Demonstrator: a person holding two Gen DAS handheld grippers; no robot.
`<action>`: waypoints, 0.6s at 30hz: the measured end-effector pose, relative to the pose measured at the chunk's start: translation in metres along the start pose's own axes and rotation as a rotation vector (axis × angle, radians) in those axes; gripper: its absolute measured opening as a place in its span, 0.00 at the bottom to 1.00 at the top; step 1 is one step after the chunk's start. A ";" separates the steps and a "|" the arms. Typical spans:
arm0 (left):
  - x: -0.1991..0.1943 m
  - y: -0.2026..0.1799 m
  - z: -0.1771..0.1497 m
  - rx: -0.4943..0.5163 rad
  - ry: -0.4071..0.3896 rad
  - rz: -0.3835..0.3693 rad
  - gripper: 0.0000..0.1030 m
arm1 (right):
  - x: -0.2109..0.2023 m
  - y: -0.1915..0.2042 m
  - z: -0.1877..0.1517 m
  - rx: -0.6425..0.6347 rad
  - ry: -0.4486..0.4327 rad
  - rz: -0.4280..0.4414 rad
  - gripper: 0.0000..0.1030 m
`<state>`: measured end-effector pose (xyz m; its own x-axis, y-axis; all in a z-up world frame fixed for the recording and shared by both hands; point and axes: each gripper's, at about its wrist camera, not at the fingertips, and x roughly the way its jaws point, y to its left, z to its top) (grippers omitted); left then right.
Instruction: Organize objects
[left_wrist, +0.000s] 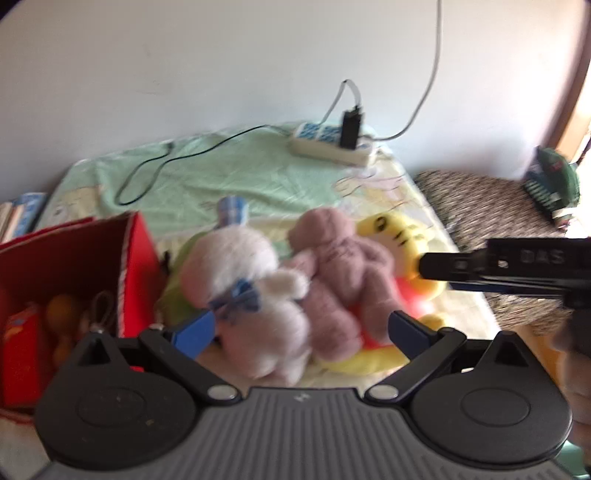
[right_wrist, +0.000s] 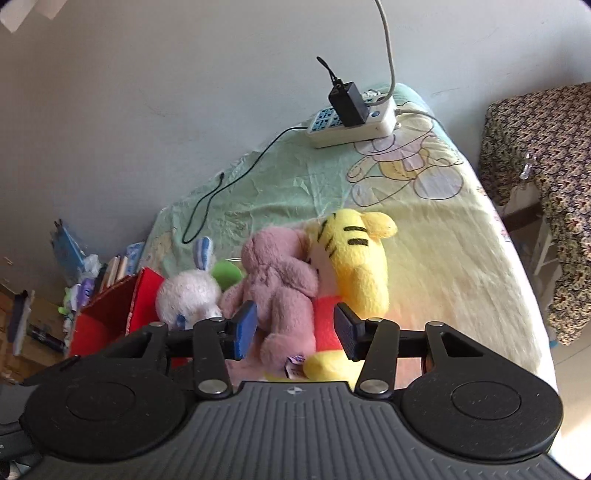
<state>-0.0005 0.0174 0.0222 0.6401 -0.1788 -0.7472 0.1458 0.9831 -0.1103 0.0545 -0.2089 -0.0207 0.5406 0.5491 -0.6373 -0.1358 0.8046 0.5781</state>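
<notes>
Three plush toys lie in a heap on the bed: a white bunny (left_wrist: 251, 291) (right_wrist: 188, 295) with a blue bow, a pink plush (left_wrist: 340, 266) (right_wrist: 280, 284), and a yellow tiger (left_wrist: 391, 229) (right_wrist: 362, 266) in a red shirt. A red box (left_wrist: 74, 258) (right_wrist: 110, 314) holding small items stands to their left. My left gripper (left_wrist: 301, 328) is open, with the bunny and pink plush just ahead between its blue fingers. My right gripper (right_wrist: 295, 330) is open over the pink plush's leg and the tiger's red shirt. In the left wrist view the right gripper (left_wrist: 428, 266) reaches in by the tiger's head.
A power strip (left_wrist: 332, 144) (right_wrist: 351, 122) with a black adapter and cables lies at the bed's far end by the wall. A chair under patterned cloth (left_wrist: 480, 206) (right_wrist: 546, 184) stands right of the bed. Books (right_wrist: 114, 269) and clutter sit behind the box.
</notes>
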 end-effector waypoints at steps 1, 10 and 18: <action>0.000 0.000 0.002 -0.016 -0.009 -0.055 0.97 | 0.001 -0.002 0.004 0.009 -0.001 0.015 0.48; 0.021 0.001 0.006 -0.020 0.070 -0.141 0.96 | 0.013 -0.019 0.024 0.073 0.056 0.148 0.47; 0.018 0.016 0.004 0.004 0.066 0.017 0.97 | 0.061 0.031 0.024 -0.076 0.192 0.347 0.50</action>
<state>0.0163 0.0294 0.0098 0.5916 -0.1585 -0.7905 0.1378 0.9859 -0.0945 0.1032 -0.1562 -0.0295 0.2878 0.8178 -0.4984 -0.3477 0.5741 0.7413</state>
